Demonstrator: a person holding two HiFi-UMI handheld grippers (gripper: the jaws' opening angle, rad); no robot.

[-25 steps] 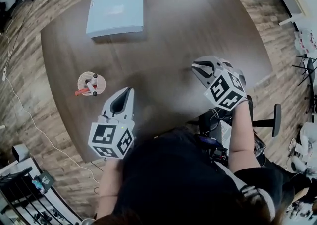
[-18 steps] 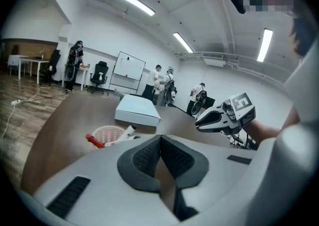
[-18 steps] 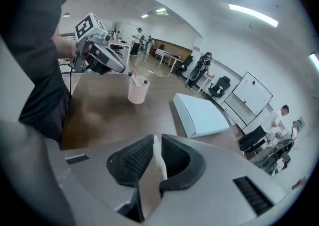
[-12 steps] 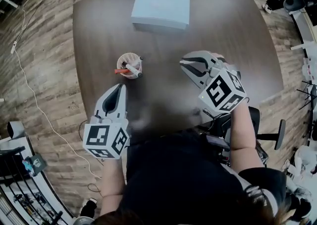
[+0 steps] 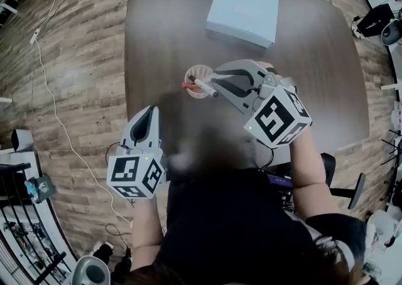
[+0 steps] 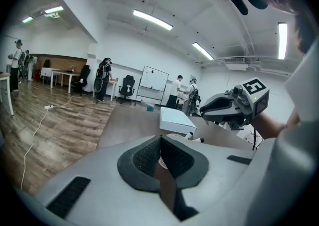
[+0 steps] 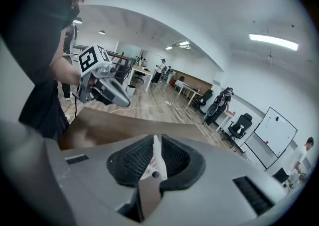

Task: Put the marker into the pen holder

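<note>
The table carries a box at its far edge. The left gripper hangs by the near edge, jaws together on nothing. The right gripper reaches to the holder, clamped on a white marker whose lower end seems to sit inside it, beside a red pen.

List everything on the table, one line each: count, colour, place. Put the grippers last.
table: one, dark brown, on a wood floor
box: one, pale blue-white, far side of the table
pen holder: one, pale, mid-table, at the right gripper's tips
white marker: one, white, across the pen holder
red marker: one, red, at the pen holder's left rim
left gripper: one, grey, near table edge, jaws shut, empty
right gripper: one, grey, jaws shut on the white marker
</note>
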